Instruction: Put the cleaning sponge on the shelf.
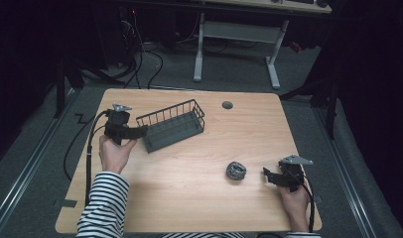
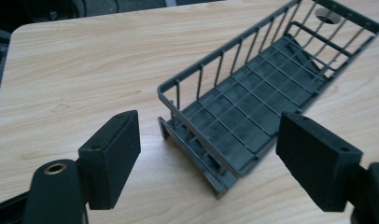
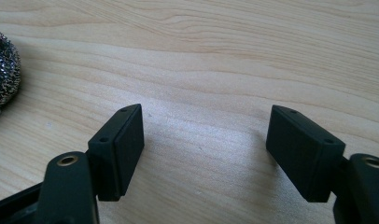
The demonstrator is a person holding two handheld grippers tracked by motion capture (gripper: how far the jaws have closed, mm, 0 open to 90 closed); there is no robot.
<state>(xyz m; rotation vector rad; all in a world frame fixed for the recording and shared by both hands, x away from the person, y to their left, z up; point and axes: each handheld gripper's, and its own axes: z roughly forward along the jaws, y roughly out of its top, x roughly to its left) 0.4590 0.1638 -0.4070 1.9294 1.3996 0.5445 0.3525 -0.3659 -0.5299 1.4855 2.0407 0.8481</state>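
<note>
A dark grey wire rack sits slanted on the wooden table, left of centre. My left gripper is at its near left end with both jaws spread wide. In the left gripper view the rack lies just beyond the left gripper, and its near corner reaches between the pads without touching them. A steel-wool scourer rests right of centre. My right gripper stands open just to its right, with nothing between its jaws. The right gripper view has the scourer at the left edge, ahead of the right gripper.
A round cable hole is set in the table behind the rack. Black cables trail from both grippers off the table's near side. Beyond the far edge stands a white desk frame on a grey floor.
</note>
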